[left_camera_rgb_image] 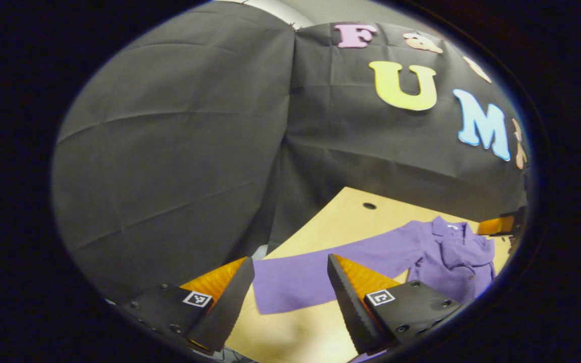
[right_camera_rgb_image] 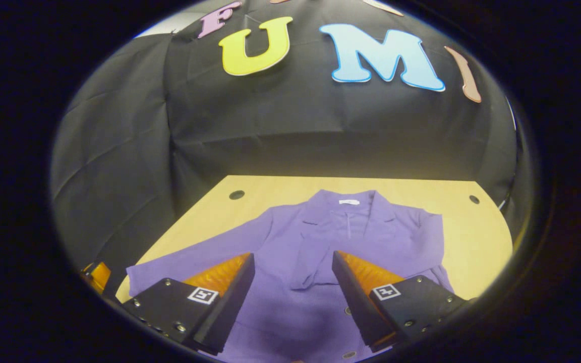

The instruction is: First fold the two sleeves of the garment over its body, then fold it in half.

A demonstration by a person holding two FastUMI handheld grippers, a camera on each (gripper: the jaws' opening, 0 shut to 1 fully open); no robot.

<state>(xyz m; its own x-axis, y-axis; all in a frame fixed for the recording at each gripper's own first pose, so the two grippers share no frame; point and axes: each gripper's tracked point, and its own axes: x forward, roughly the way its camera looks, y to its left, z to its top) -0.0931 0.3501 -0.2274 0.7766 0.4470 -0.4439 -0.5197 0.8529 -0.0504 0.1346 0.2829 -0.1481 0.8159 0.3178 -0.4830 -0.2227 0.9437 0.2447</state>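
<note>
So far nothing is folded: the shirt [right_camera_rgb_image: 321, 237] lies flat on the table [right_camera_rgb_image: 477, 237], one sleeve [left_camera_rgb_image: 321, 267] out, both hand-held grippers [left_camera_rgb_image: 290, 292] [right_camera_rgb_image: 293, 292] wide open, holding nothing.

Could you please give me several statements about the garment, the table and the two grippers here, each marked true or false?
1. The purple collared button-front garment lies spread on the light wooden table. True.
2. The left gripper has its fingers shut on the sleeve. False: its fingers stand apart, with the long purple sleeve stretched out beyond them, ungripped.
3. The sleeve in the left gripper view is already folded over the garment's body. False: it extends straight out to the side on the table.
4. The right gripper is open, facing the garment's body. True.
5. The table has a small round hole near a far corner. True.
</note>
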